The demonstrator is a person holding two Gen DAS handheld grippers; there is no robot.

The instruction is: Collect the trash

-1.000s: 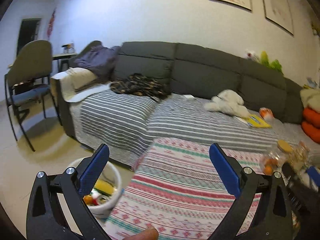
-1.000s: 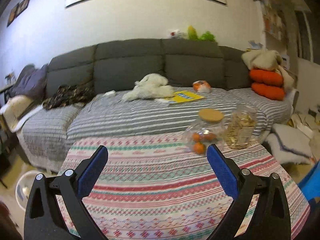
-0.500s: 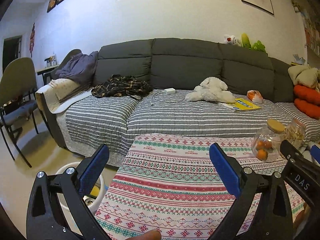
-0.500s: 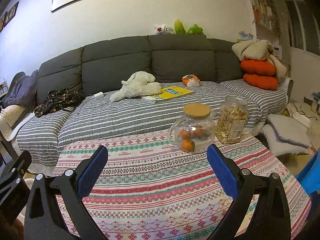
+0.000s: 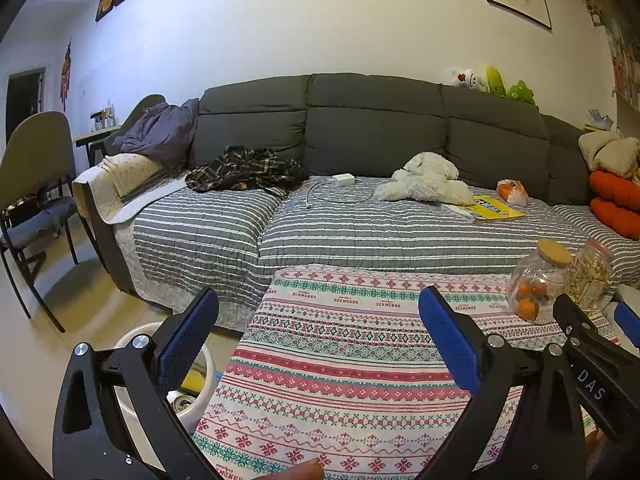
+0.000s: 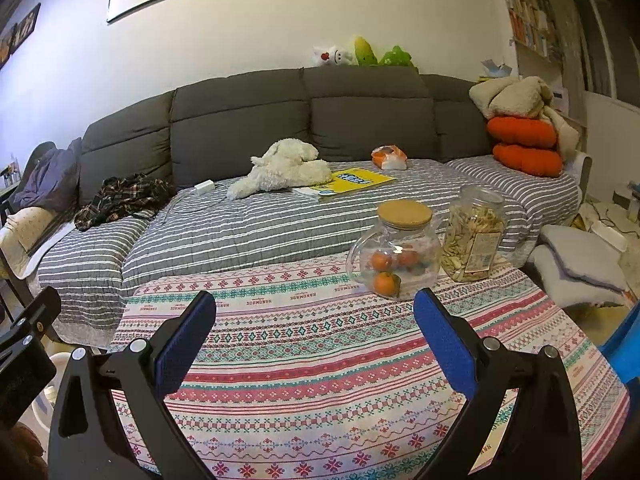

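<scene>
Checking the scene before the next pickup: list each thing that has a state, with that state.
Left tongs: open, empty.
Right tongs: open, empty.
Fruit jar: upright, cork lid on.
Snack jar: upright, closed.
Bin: on the floor, open, trash inside.
Charger: on the sofa, cable loose.

Both grippers, left gripper (image 5: 318, 334) and right gripper (image 6: 314, 330): black frames, silver screws, blue textured pads; white lettering, perhaps "DAS", at three o'clock.
</scene>
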